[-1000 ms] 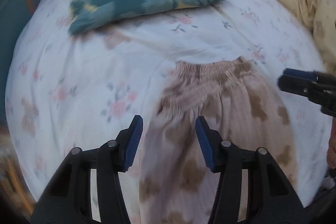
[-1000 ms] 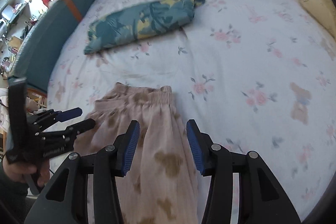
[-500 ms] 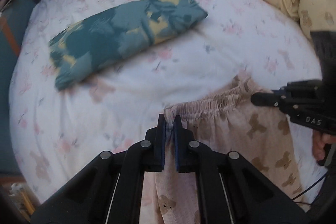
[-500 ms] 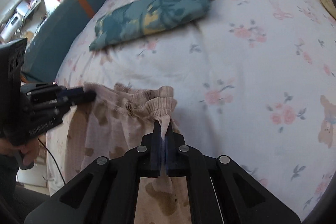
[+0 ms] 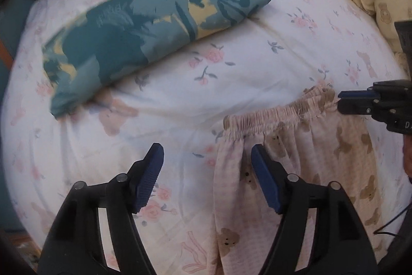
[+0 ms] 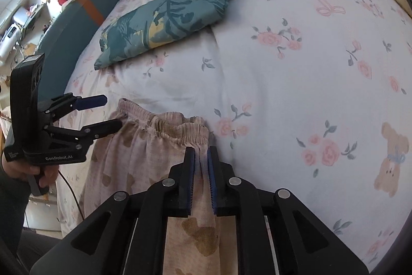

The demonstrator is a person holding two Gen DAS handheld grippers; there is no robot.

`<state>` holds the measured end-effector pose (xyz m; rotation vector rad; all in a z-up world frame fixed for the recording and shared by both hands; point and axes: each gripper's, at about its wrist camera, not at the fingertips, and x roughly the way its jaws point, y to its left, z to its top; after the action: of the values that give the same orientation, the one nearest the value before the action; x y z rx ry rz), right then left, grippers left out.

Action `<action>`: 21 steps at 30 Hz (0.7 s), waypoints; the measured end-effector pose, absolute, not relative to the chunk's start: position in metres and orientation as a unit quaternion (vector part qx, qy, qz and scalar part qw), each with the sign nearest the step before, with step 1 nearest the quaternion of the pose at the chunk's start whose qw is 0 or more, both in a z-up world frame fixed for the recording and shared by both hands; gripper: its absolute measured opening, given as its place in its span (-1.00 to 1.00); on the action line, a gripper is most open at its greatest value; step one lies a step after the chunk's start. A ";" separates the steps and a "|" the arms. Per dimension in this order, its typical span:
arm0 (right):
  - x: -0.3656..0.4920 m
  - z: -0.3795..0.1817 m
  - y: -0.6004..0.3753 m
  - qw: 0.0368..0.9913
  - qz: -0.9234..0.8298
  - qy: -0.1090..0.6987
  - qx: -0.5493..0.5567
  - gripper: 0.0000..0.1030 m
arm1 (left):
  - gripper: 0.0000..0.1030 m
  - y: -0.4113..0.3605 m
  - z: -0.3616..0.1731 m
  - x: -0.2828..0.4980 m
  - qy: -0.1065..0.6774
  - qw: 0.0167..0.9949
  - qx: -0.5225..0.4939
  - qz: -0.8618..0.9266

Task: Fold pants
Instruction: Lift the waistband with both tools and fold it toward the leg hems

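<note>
The left gripper [image 5: 207, 173] has let go! Half a second ago its blue pads were pinched shut on the near corner of the elastic waistband [image 5: 278, 114]; now the jaws stand wide apart, hanging just above the bedsheet with that corner lying free between and beyond them. The pale pink cotton pants with brown teddy-bear print [image 5: 296, 172] lie flat on the white floral bedsheet [image 5: 244, 63], waistband toward the pillow end, legs running back under the cameras.

The right gripper [image 6: 200, 159] is another story. Its jaws are narrow, with a pleat of the pink fabric just below the waistband's right corner caught between the pads. They look a touch less tight than half a second ago, so I'd guess that release is under way too.

From the right wrist view the left gripper shows at the far side of the waistband, fingers parted, holding nothing.

My reading: the waist has been pulled straight and laid down, the spreading step is closing out, and the actual folding is yet to start. The folded teal and yellow patterned cloth [image 6: 170, 17] sits well apart up the bed.
</note>
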<state>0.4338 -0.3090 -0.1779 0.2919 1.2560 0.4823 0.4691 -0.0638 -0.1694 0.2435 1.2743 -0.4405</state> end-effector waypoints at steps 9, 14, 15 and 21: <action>0.434 -0.188 -0.316 0.766 0.219 0.566 0.213 0.09 | -0.88 -0.085 -0.193 0.464 0.612 0.745 0.098 -0.247; 0.444 -0.173 -0.274 0.786 0.235 0.560 0.113 -0.85 | -0.91 -0.079 -0.168 0.465 0.584 0.769 0.112 -0.235; 0.444 -0.165 -0.271 0.795 0.236 0.550 0.100 -0.88 | -0.91 -0.075 -0.158 0.467 0.575 0.777 0.115 -0.228; 0.435 -0.099 -0.270 0.824 0.272 0.493 0.069 -0.89 | -0.91 -0.059 -0.096 0.453 0.513 0.807 0.133 -0.261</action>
<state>0.4354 -0.2698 -0.0991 0.1476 1.0473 0.5790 0.4527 -0.0595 -0.0965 0.2839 1.0966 -0.5574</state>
